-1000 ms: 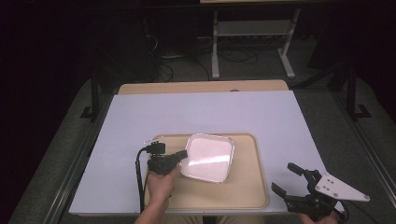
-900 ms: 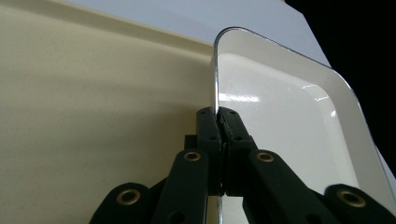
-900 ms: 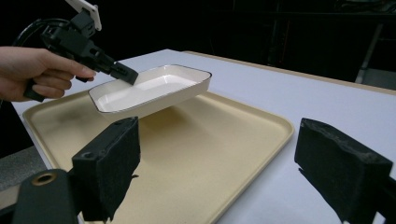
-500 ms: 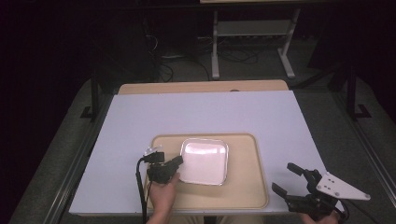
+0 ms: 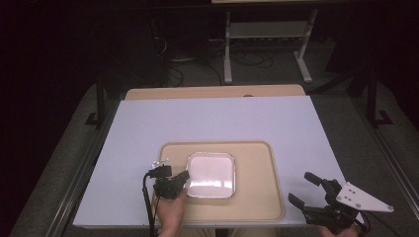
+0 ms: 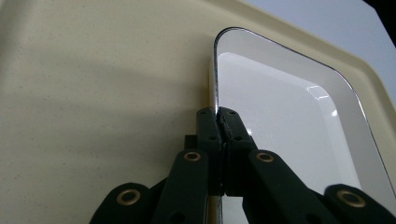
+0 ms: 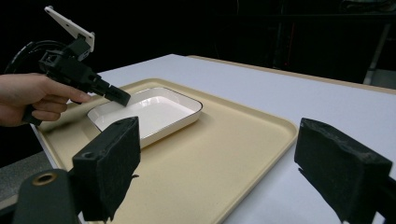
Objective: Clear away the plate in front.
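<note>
A white square dish with a thin dark rim lies on a beige tray near the table's front edge. My left gripper is shut on the dish's left rim, held by a hand reaching in from the near side. In the left gripper view the jaws pinch the rim of the dish over the tray. My right gripper stands open at the tray's near right corner, holding nothing. Between its pads the right gripper view shows the dish and the left gripper.
The tray sits on a pale sheet covering the table; a strip of bare wood shows along the far edge. A metal rack and cables stand on the dark floor beyond. Open sheet lies left, right and behind the tray.
The dish, tipped up a second ago, has come down flatter on the tray and shifted slightly toward the near left with my left gripper. The right gripper has stayed still.
</note>
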Tool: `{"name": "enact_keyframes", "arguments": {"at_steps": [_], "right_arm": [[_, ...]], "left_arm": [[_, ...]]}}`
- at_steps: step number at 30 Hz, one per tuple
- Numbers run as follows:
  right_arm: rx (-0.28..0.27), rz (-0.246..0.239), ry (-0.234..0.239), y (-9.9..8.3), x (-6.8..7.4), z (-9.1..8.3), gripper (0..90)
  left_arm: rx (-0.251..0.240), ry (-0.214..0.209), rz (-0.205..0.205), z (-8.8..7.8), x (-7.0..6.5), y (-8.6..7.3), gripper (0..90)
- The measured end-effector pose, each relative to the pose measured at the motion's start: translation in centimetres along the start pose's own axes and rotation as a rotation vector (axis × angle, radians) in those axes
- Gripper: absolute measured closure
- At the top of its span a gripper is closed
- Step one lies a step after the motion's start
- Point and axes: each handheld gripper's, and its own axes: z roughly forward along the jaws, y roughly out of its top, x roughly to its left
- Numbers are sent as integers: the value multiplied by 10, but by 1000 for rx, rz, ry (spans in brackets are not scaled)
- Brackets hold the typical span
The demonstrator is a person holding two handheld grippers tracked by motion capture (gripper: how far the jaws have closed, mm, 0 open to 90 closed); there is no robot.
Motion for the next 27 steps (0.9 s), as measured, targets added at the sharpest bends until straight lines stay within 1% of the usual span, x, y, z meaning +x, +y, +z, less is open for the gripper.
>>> {"name": "enact_keyframes", "arguments": {"at_steps": [4, 8, 12, 15, 17, 27], "right_arm": [[2, -3, 0, 0, 1, 0, 136], [5, -7, 1, 1, 2, 0, 136], [6, -9, -2, 1, 2, 0, 136], [6, -9, -1, 1, 2, 1, 136], [8, -10, -1, 1, 1, 1, 136], [12, -14, 0, 1, 2, 2, 136]], "left_arm": [[1, 18, -5, 0, 4, 0, 884], [-1, 29, -6, 0, 4, -1, 884], [-11, 40, -12, 2, 0, -3, 885], [-14, 45, -7, 2, -3, -5, 885], [-15, 44, -14, 2, -5, -7, 885], [-26, 47, -9, 3, -10, -11, 884]]}}
